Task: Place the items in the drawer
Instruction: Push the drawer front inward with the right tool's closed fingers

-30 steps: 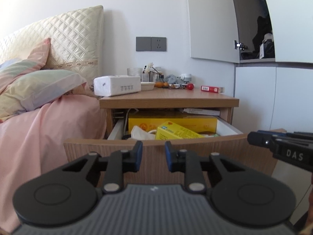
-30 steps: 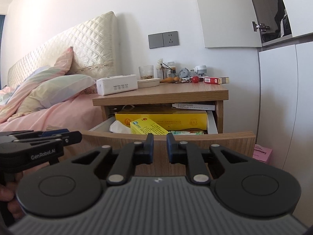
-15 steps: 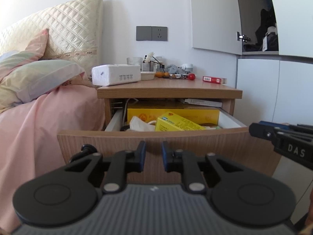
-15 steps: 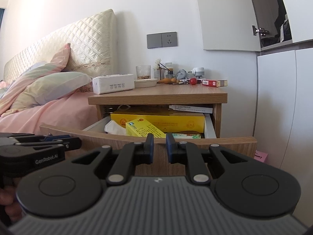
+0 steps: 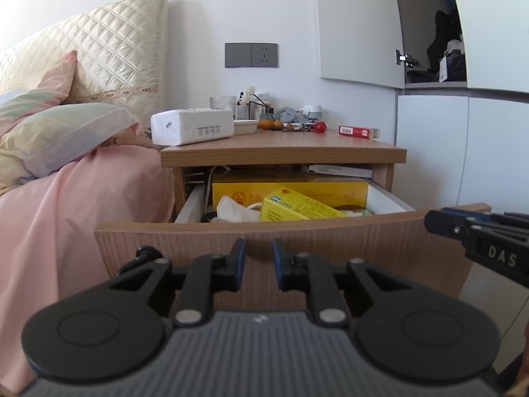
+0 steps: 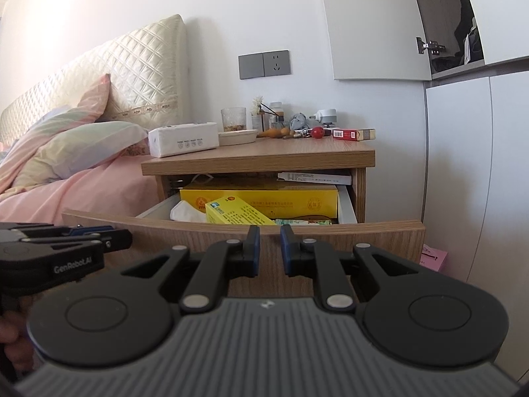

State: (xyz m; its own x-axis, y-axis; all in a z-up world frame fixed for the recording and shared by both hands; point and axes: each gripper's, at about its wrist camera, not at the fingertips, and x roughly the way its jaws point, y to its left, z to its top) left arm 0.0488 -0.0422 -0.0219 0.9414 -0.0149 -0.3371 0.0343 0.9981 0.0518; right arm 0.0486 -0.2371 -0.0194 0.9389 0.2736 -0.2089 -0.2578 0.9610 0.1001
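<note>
The wooden nightstand's drawer [image 5: 264,248] [image 6: 347,235] stands pulled out. Inside lie a large yellow box [image 5: 291,190] [image 6: 264,195], a smaller yellow box [image 5: 297,206] [image 6: 234,213] and a white tissue [image 5: 231,208]. On top sit a white tissue pack [image 5: 191,125] [image 6: 183,139], a red ball [image 5: 319,127] [image 6: 318,132] and a red box [image 5: 358,131] [image 6: 353,134]. My left gripper [image 5: 258,258] and right gripper [image 6: 269,248] hover in front of the drawer front, jaws a narrow gap apart and empty.
A bed with pink sheet [image 5: 66,198] and pillows [image 5: 59,125] lies left of the nightstand. White wardrobe doors [image 5: 463,149] stand to the right. A glass [image 6: 233,119], a dish [image 6: 237,137] and small clutter crowd the back of the nightstand top.
Both grippers have pulled back and shifted slightly; the drawer front now looks nearer and lower in both views. Jaw gaps are unchanged.
</note>
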